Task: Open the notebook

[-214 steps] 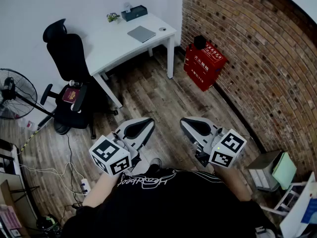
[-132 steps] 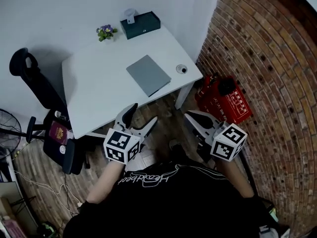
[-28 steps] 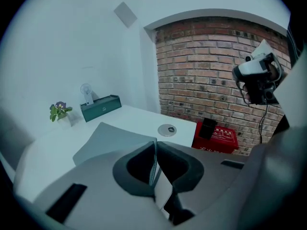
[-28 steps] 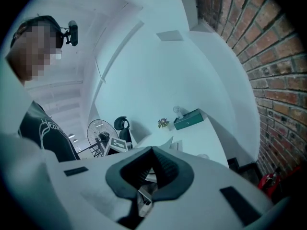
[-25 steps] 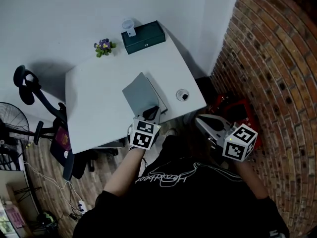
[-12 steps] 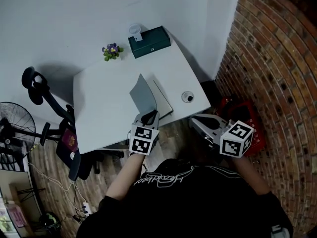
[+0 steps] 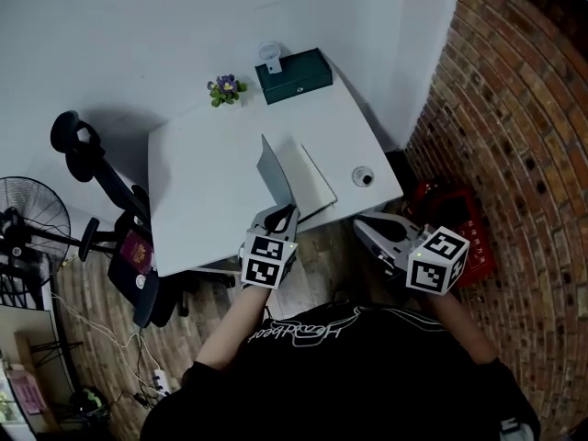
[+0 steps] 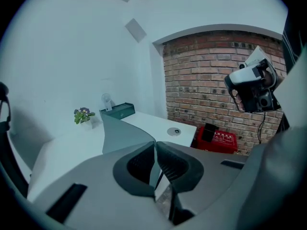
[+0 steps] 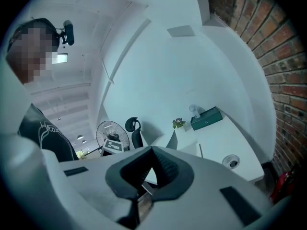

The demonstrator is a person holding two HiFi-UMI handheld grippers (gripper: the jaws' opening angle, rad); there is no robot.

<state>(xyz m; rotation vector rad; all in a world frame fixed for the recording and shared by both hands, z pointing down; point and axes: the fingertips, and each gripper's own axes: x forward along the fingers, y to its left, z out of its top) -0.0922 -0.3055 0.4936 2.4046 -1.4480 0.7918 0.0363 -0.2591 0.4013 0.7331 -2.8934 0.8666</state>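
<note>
On the white desk (image 7: 197,191) the grey notebook (image 7: 313,184) lies with its cover (image 7: 273,173) raised steeply on its left side. My left gripper (image 7: 286,211) is shut on the cover's near edge. In the left gripper view the pads (image 8: 142,163) pinch the thin grey cover (image 8: 122,133). My right gripper (image 7: 360,225) hangs off the desk's near right corner, shut, with nothing in it. In the right gripper view its jaws (image 9: 152,150) meet at the tip, and the notebook (image 9: 188,150) lies beyond them.
At the desk's back stand a green box (image 7: 294,73) and a small potted plant (image 7: 225,88). A round grommet (image 7: 364,176) lies right of the notebook. A black office chair (image 7: 106,186) and a fan (image 7: 28,223) are on the left; a red box (image 7: 464,220) stands by the brick wall (image 7: 514,108).
The cover has swung from a low tilt to a steep stand, held by my left gripper. Both grippers have risen a little and moved along with the person.
</note>
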